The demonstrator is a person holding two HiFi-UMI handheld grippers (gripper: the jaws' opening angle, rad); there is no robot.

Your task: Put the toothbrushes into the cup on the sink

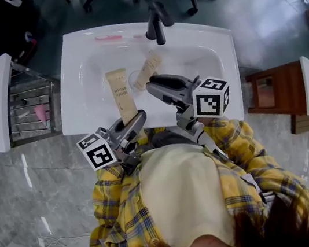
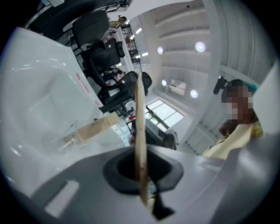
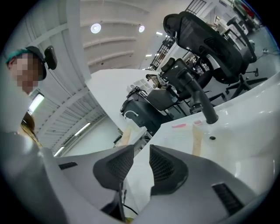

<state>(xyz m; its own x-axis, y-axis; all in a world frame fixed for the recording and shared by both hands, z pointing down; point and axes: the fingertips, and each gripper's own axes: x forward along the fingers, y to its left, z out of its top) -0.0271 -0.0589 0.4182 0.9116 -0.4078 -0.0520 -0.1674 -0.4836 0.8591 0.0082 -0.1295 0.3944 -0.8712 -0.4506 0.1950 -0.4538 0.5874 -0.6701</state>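
Brush pack (image 1: 120,96) clamped by L gripper (image 1: 140,117) at sink's (image 1: 73,57) near edge; R gripper (image 1: 152,85) held parted, empty, over open middle.

The right gripper (image 3: 141,159), at six o'clock, holds its jaws a little apart with nothing between them, before a white sink (image 3: 245,127) with a black faucet (image 3: 201,103) at three o'clock, a tan carton (image 3: 197,140) at four and an office chair (image 3: 210,39) at one.

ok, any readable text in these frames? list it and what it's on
"TOOTH BRUSH": lengthwise on the tan box held by the left gripper.
Print on the second tan box in the sink: too small to read.
On the marker cubes: square patterns only, no words.
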